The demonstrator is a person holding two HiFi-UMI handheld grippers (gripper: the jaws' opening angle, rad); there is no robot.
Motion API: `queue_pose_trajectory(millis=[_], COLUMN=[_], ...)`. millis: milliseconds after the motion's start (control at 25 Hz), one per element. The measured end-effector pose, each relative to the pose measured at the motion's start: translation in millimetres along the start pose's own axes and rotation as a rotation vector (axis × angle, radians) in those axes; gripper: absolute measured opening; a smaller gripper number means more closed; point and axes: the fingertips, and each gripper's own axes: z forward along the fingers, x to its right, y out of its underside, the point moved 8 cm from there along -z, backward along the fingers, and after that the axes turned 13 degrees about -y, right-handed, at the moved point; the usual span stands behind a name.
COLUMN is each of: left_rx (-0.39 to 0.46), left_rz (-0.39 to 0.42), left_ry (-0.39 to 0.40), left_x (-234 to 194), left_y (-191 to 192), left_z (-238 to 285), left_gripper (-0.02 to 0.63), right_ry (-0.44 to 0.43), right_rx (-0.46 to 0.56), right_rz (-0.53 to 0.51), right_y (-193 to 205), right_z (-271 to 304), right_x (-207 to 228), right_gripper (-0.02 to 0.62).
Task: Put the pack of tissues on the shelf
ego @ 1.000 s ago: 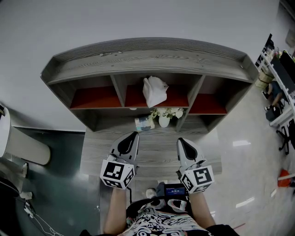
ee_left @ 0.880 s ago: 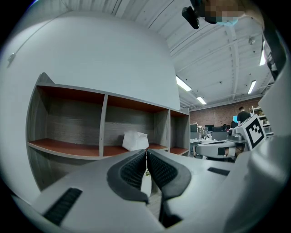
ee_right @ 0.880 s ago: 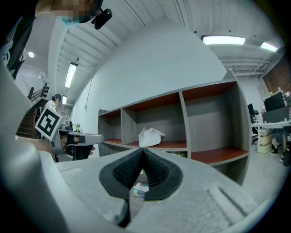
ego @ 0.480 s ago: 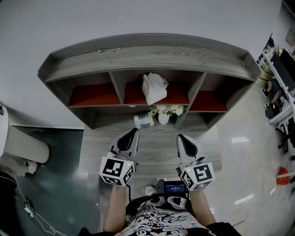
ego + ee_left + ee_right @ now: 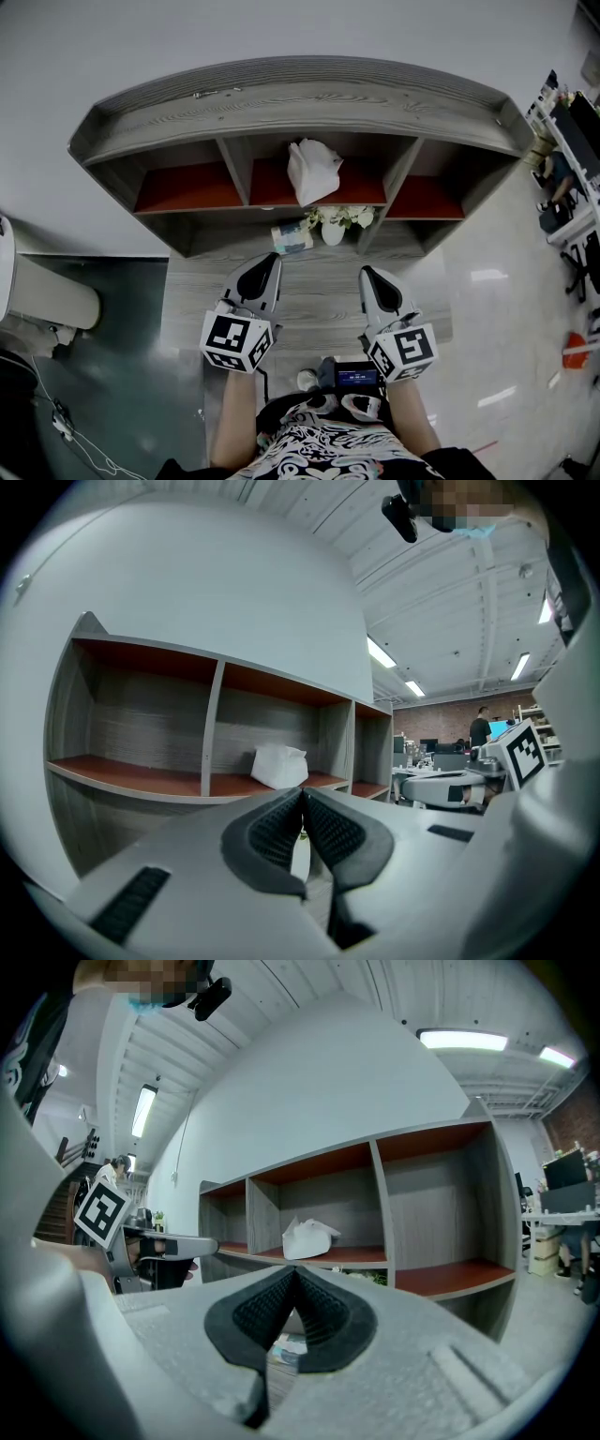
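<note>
Shelf point(image 5: 281, 98) holds white bag point(image 5: 314, 171); tissue pack point(image 5: 292, 237) visible overhead; left tongs point(image 5: 272, 258), right tongs point(image 5: 367, 272) pressed together, empty.

Tissue pack point(image 5: 286, 1349) mostly hidden behind right claw point(image 5: 294, 1271); label unreadable.

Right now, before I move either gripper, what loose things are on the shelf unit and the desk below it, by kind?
White bag: 1
Tissue pack: 1
Vase of flowers: 1
Total: 3
</note>
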Motion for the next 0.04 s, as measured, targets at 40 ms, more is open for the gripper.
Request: queue_pose_trajectory(millis=[40], left_rx=[-0.001], left_rz=[0.000], left_ry=[0.001], left_x=[0.0], left_y=[0.3], left_z=[0.6], left_gripper=[0.009], right_ry=[0.000], right_rx=[-0.001], right_rz=[0.000], right_y=[0.5], right_z=[0.4], right_x=[0.4], right_gripper=[0.002])
